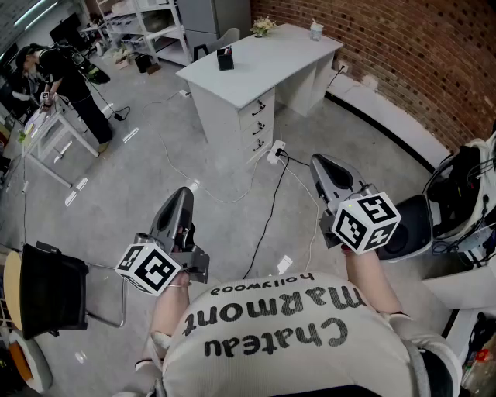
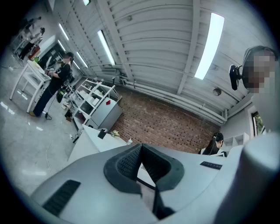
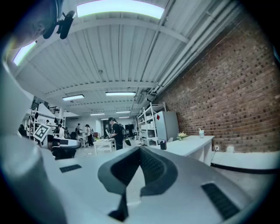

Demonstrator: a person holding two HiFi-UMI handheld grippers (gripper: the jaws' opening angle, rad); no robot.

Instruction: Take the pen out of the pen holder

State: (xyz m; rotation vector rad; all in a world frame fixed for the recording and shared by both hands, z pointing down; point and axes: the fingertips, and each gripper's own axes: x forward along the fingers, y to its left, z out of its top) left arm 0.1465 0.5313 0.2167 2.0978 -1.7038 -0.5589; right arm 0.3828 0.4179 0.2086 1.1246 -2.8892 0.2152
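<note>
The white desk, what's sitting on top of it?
A black pen holder, a small flower bunch and a white cup stand on the desk. What's inside the holder is too small to tell.

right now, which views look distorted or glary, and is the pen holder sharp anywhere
Head view: evenly lit, pen holder small but crisp on the desk. Left gripper view: strong fisheye, dark corners, bright ceiling light. Right gripper view: same fisheye, glaring ceiling strip.
</note>
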